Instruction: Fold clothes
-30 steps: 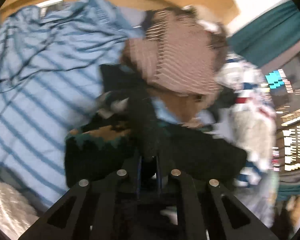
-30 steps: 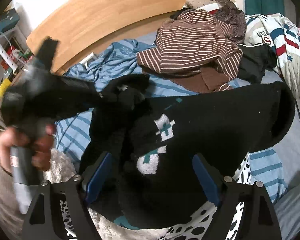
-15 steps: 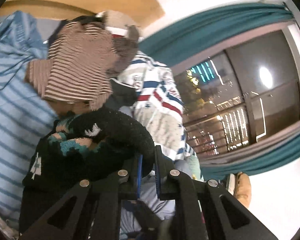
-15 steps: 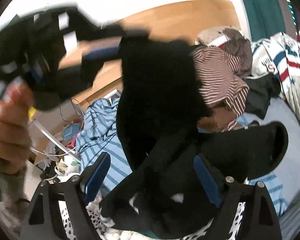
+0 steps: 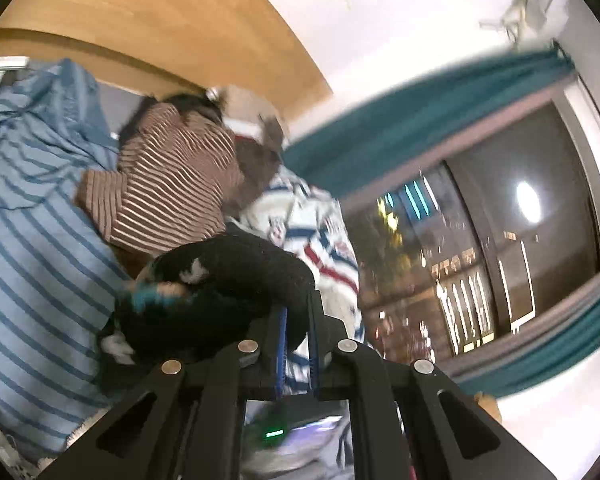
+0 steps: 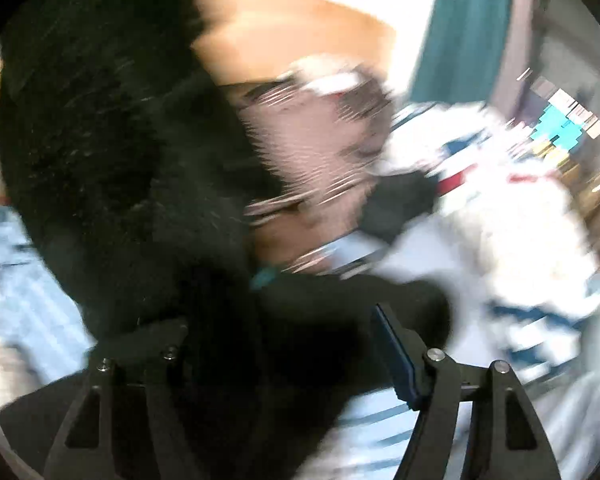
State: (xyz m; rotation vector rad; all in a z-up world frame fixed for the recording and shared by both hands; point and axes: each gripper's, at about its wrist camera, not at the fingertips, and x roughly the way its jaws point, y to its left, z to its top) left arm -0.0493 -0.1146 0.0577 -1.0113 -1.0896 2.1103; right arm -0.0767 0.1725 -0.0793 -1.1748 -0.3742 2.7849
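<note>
A black knitted sweater (image 5: pixel 228 288) with teal, tan and white pattern hangs bunched from my left gripper (image 5: pixel 298 312), which is shut on a fold of it, raised above the bed. In the blurred right wrist view the same sweater (image 6: pixel 120 160) fills the left half and drapes between the jaws of my right gripper (image 6: pixel 284 332). Those jaws are closing. The right blue pad (image 6: pixel 392 356) shows bare, and the cloth hides the left finger.
A brown striped garment (image 5: pixel 172 184) and a white garment with red and blue stripes (image 5: pixel 316 232) lie piled on the blue striped sheet (image 5: pixel 28 240). A wooden headboard (image 5: pixel 140 20) stands behind. A teal curtain (image 5: pixel 420 120) and a dark window (image 5: pixel 500 260) are at the right.
My left gripper rose with the sweater and its view tilted up towards the window. In the right wrist view the sweater swung up across the left, and the right jaws narrowed.
</note>
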